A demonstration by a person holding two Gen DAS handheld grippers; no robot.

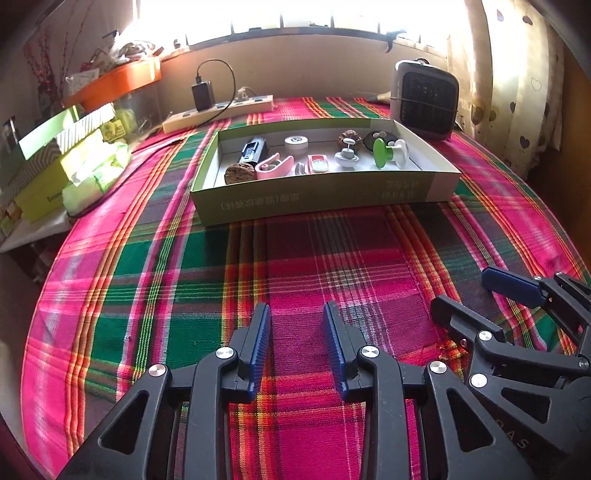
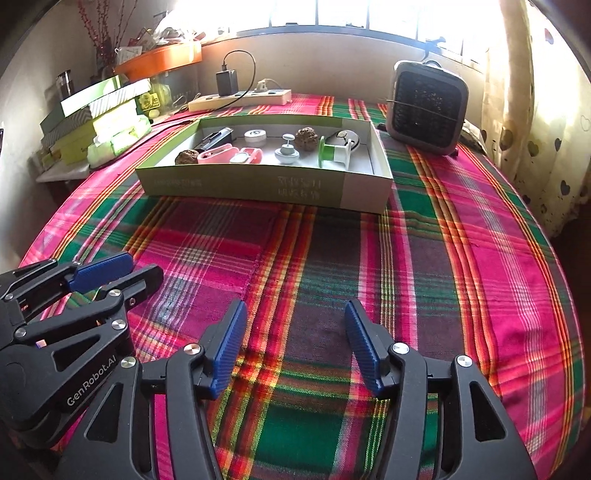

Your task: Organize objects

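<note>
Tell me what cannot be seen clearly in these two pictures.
- Print on the box: both views, too small and blurred.
- Dark item behind the green spool: right wrist view, spool hides it.
- Window: both views, washed out by glare.
- Right claw: left wrist view, cut by the edge.

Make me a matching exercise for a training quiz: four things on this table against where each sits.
Things:
1. spool
2. heater
3. power strip
4. walnut

Places:
A. behind the box, near the wall
B. inside the box, right end
C. inside the box, left front corner
D. on the cloth, beyond the box's right end

Pairs: 1-B, 2-D, 3-A, 4-C
</note>
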